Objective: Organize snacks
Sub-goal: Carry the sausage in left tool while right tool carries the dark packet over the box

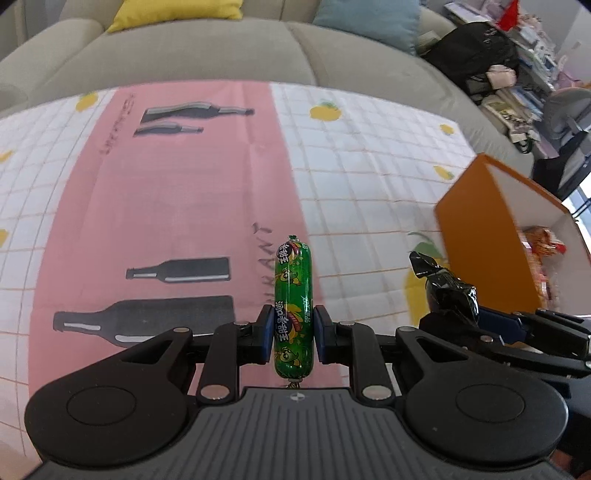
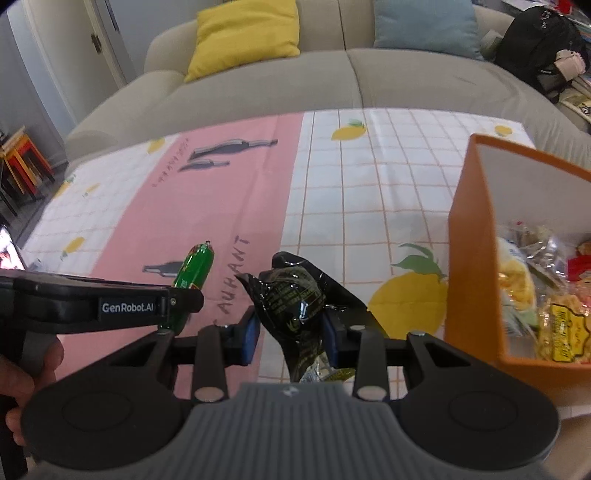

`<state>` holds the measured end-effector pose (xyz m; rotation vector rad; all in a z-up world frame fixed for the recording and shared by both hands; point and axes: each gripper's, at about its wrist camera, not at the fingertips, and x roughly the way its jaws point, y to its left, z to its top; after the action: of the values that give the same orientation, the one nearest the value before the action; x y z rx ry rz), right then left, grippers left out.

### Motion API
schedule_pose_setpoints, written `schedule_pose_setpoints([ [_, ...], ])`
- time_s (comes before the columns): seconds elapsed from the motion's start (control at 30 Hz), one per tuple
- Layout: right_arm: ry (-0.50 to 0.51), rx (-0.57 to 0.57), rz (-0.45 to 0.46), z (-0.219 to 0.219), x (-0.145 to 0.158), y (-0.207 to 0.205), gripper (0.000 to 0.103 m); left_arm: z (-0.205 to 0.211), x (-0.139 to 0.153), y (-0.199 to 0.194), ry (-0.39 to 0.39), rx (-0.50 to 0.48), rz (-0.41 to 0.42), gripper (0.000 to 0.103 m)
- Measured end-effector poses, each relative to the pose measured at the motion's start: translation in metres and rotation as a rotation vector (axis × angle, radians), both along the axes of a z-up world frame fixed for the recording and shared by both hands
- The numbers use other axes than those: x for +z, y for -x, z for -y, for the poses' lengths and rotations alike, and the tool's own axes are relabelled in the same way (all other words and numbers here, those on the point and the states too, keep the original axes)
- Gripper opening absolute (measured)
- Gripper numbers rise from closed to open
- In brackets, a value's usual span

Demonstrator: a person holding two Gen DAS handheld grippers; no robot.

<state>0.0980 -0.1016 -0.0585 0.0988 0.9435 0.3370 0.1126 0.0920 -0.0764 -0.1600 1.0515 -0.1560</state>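
Observation:
My left gripper (image 1: 293,334) is shut on a green sausage snack (image 1: 293,306), held lengthwise between its blue pads above the tablecloth; the sausage also shows in the right wrist view (image 2: 194,271). My right gripper (image 2: 291,328) is shut on a black crinkly snack packet (image 2: 291,295), which also shows in the left wrist view (image 1: 448,288) at right. An orange box (image 2: 471,240) with several snack packets inside stands at the right, just right of the right gripper; it also shows in the left wrist view (image 1: 480,236).
A pink and white checked tablecloth (image 1: 184,192) with lemon and bottle prints covers the table. A grey sofa (image 2: 332,77) with a yellow cushion (image 2: 247,33) and a blue cushion (image 2: 424,26) stands behind. A black backpack (image 2: 539,40) lies at the far right.

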Motion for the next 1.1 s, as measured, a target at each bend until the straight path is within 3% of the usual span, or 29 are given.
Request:
schedule_pose_setpoints([
  [0.33,-0.08,-0.052,0.091,0.042,0.046,0.025,0.034,0.04,0.049,0.014,0.014,-0.081,0.077,0.024],
  [0.67,-0.097,-0.1,0.162,0.11,0.081,0.035,0.034,0.118,0.099,0.004,0.047,-0.255,0.165,0.024],
  [0.87,-0.07,-0.173,0.184,0.161,0.09,0.029,0.034,0.173,0.114,-0.01,0.055,-0.377,0.196,0.024],
  [1.1,-0.012,-0.248,0.177,0.22,0.09,0.004,0.034,0.229,0.111,-0.034,0.059,-0.489,0.191,0.024],
])
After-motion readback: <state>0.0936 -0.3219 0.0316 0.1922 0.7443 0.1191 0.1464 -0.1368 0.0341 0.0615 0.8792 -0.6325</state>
